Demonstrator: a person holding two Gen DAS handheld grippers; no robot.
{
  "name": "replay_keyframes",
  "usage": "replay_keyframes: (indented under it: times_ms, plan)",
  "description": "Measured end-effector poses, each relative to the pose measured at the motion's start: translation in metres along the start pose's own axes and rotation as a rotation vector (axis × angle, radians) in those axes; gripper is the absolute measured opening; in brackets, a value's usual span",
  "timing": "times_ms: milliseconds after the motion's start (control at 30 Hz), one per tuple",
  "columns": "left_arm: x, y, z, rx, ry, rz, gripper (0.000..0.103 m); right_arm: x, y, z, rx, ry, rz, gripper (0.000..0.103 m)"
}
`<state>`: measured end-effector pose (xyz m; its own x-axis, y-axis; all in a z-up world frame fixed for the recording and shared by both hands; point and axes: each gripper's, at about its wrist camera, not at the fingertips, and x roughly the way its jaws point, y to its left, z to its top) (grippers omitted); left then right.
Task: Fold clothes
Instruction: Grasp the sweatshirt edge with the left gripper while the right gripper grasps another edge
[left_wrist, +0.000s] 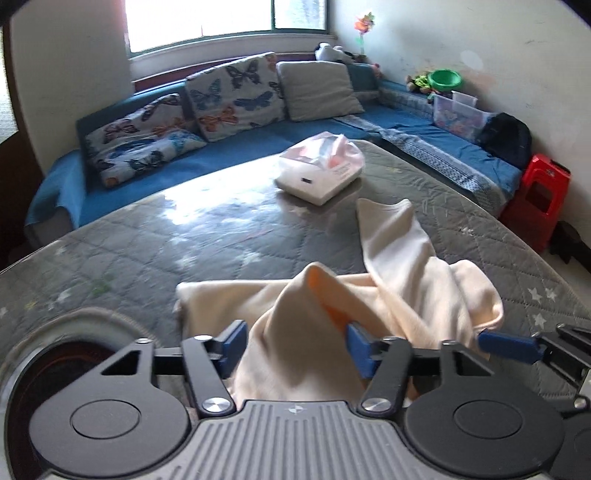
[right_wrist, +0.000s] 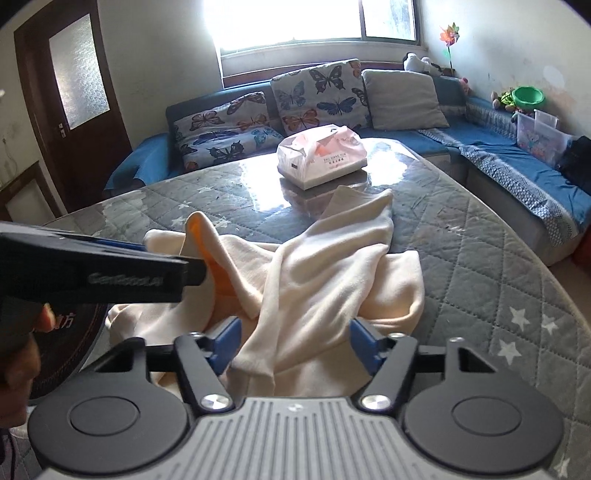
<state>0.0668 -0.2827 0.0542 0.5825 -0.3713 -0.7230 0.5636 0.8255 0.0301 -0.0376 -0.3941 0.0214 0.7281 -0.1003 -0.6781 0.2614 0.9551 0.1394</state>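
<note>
A cream garment (left_wrist: 399, 266) (right_wrist: 314, 266) with an orange inside lies crumpled on the quilted grey table top (left_wrist: 184, 240) (right_wrist: 480, 258); one long part stretches away toward the far side. My left gripper (left_wrist: 295, 343) stands half open around a raised hump of the cloth, which fills the gap without clearly being pinched. My right gripper (right_wrist: 294, 341) is also half open, with a fold of the garment between its blue pads (right_wrist: 225, 339). In the right wrist view, the left gripper's finger (right_wrist: 192, 271) reaches in from the left at the hump. A right finger (left_wrist: 506, 341) shows at the garment's right edge.
A white tissue pack in a plastic bag (left_wrist: 319, 171) (right_wrist: 321, 155) sits beyond the garment. A blue corner sofa (left_wrist: 240, 147) with cushions wraps the far sides. A red stool (left_wrist: 539, 195) stands right. A dark round object (left_wrist: 55, 354) lies near left, by a hand (right_wrist: 22, 354).
</note>
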Motion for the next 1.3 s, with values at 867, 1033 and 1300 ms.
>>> replay_keyframes:
  times_ms: [867,1033,1300]
  plan:
    - [-0.096,0.076,-0.051,-0.182,-0.187,0.141,0.004,-0.047,-0.01,-0.013,-0.053,-0.045,0.092,0.003]
    - [-0.155,0.108,-0.095,-0.254,-0.23,0.199,0.004,-0.079,-0.017,-0.032,-0.062,-0.035,0.135,0.002]
    - [-0.231,0.135,-0.192,-0.327,-0.184,0.265,0.004,-0.125,-0.008,-0.079,-0.145,0.08,0.232,0.002]
